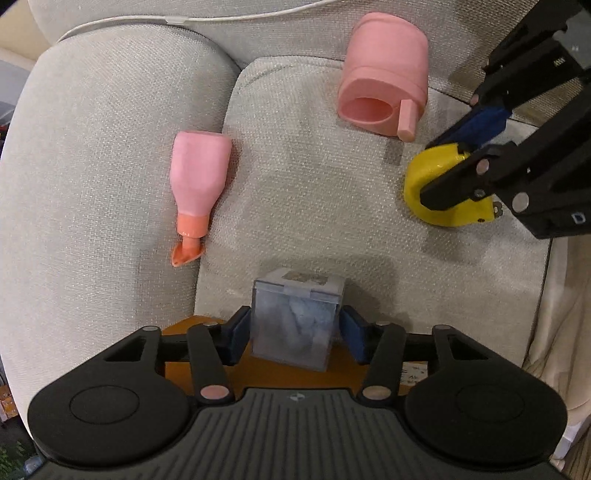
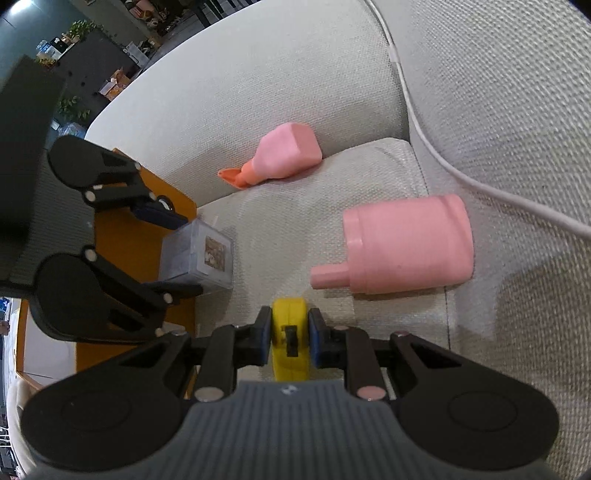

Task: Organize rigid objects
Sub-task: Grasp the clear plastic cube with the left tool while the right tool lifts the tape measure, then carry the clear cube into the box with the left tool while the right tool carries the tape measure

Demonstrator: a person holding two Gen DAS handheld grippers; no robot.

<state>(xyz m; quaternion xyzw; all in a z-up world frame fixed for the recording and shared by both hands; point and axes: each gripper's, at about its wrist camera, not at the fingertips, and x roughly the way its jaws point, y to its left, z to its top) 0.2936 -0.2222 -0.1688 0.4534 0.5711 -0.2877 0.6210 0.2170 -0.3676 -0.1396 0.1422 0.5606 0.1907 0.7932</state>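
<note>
A clear plastic box [image 1: 295,321] with pale stuffing inside stands at the front edge of the grey sofa seat [image 1: 314,206]. My left gripper [image 1: 295,332] points down over it, its blue pads [image 1: 239,334] pressed on two opposite sides; the right wrist view shows the same hold on the clear plastic box [image 2: 199,254] by my left gripper [image 2: 188,254]. To the right, a yellow tape measure [image 1: 439,206] lies on the seat, with my right gripper [image 1: 430,168] shut on it. In the right wrist view the yellow tape measure [image 2: 290,332] sits squeezed between my right gripper's [image 2: 290,338] pads.
A pink bottle with an orange spout [image 1: 199,177] [image 2: 284,155] lies against the armrest. A big pink jar with a peg [image 1: 384,88] [image 2: 406,243] lies at the seat's back. A white cable [image 1: 221,18] [image 2: 424,140] runs over the backrest. An orange surface [image 2: 125,240] lies below the seat's front.
</note>
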